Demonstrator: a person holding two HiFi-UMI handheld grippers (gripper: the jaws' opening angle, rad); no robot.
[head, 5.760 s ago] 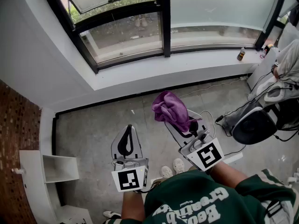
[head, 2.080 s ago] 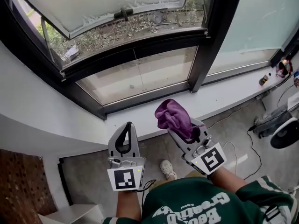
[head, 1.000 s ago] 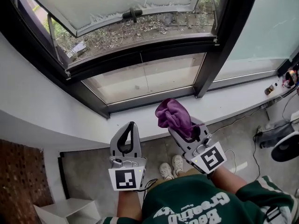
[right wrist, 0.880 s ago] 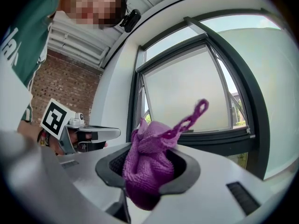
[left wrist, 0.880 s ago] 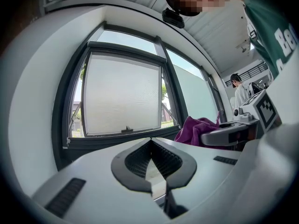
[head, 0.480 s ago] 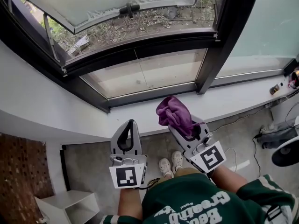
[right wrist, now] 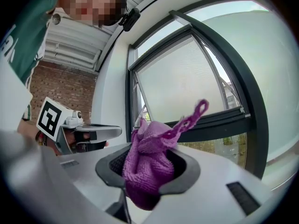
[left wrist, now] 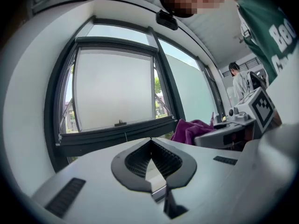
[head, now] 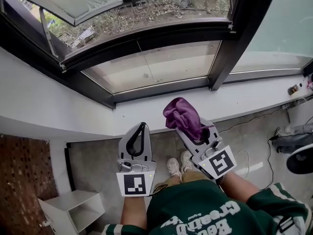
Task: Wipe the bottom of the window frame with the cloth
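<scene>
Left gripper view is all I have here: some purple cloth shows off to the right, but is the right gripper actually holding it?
Observer: Yes. In the right gripper view, the right gripper is shut on the cloth, which is bunched between its jaws.
Operator: Is the cloth on the frame's bottom rail?
Observer: No. In the head view it shows over the white sill, short of the black bottom rail.
Operator: And where is the left gripper?
Observer: In the head view the left gripper is beside the right one, its tips showing against the sill's near edge.
</scene>
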